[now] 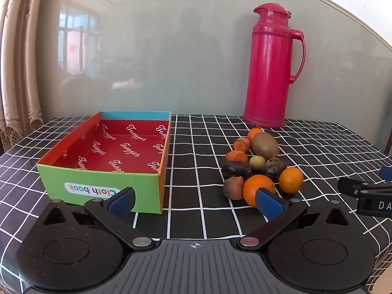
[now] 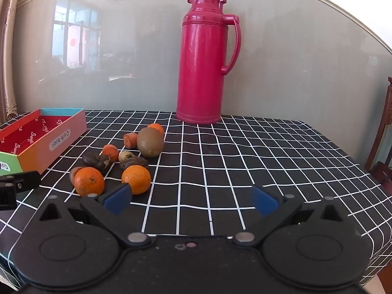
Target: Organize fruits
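Left gripper (image 1: 196,202) jaws spread wide, nothing between them, low centre of its view. Right gripper (image 2: 191,199) same: wide apart, empty. Fruit pile (image 1: 259,164) sits right of centre on the checked cloth (image 1: 196,220): oranges, a kiwi (image 1: 265,145), dark shrivelled pieces. Box (image 1: 103,186) left of centre, nothing in it, apart from the pile. Red flask (image 1: 272,66) upright behind the fruit, upper right.

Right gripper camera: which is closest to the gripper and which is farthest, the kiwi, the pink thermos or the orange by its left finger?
1. Orange: just ahead of the right gripper, at its left finger.
2. Kiwi: farther back, at the far side of the fruit pile.
3. Pink thermos: farthest, standing at the table's back edge by the wall.
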